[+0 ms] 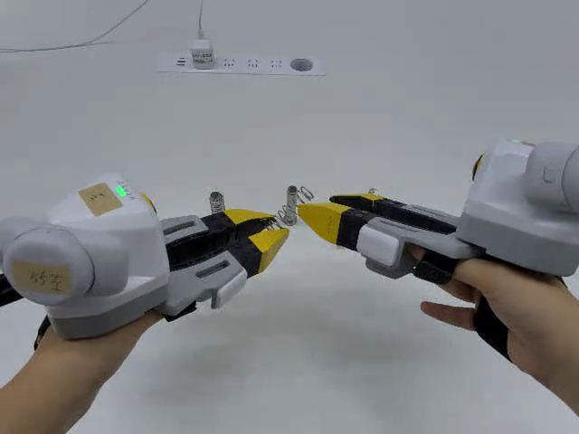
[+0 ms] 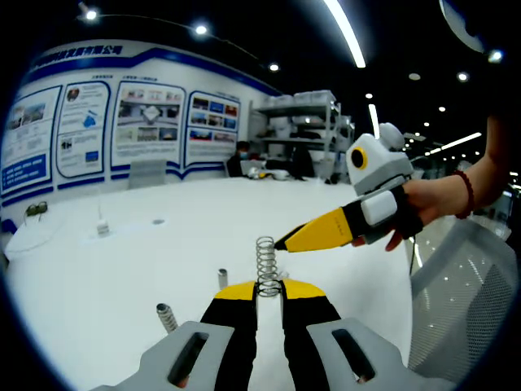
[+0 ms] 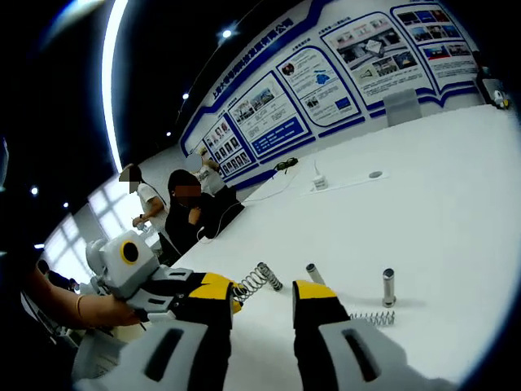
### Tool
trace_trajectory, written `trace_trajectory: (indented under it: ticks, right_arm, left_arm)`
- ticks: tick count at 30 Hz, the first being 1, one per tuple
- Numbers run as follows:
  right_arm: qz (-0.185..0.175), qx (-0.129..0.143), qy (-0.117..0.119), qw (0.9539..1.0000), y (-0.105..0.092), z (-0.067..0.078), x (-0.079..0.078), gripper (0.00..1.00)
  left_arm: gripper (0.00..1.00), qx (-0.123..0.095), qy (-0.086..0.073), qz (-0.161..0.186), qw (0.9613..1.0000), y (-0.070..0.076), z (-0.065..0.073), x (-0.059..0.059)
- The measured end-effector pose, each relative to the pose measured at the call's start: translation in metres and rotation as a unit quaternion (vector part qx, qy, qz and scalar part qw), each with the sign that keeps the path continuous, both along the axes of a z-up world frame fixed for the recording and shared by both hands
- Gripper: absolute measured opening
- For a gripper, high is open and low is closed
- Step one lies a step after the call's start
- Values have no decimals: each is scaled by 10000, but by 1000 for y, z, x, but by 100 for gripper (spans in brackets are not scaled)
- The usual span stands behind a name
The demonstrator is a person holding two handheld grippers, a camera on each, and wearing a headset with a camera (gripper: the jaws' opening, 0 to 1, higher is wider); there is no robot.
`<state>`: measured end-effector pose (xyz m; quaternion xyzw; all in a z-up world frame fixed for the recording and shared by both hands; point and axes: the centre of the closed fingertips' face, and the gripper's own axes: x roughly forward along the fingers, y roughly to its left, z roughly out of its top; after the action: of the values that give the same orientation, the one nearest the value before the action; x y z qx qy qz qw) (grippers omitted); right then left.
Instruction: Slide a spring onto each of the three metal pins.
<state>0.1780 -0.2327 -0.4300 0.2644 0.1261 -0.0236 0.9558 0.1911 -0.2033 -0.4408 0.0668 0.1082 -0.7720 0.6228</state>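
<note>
Two tools are held level above the table, tips pointing inward and nearly meeting. The left gripper pinches a spring at its tips. The right gripper, jaws apart, points at it from just beside.

Writing on wall posters and tan stickers is unreadable.

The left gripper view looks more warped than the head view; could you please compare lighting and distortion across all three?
Head view: even soft light, faint shadows on the white table, no bending. Left gripper view: fisheye curve, glaring ceiling strip light, spring in the left tongs sharp. Right gripper view: tilted, curved, a lamp blooming top left.
</note>
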Motion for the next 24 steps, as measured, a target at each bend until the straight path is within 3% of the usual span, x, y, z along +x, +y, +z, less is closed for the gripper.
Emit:
trace_trajectory:
  ticks: [11,24]
  right_arm:
    - [2,580,-277,9979,7,9,6,23]
    - [94,1260,-536,9905,15,15,10,13]
  left_arm:
    - [10,-153,40,77,9998,3,10,-4]
    - [10,-343,64,74,9994,6,18,-7]
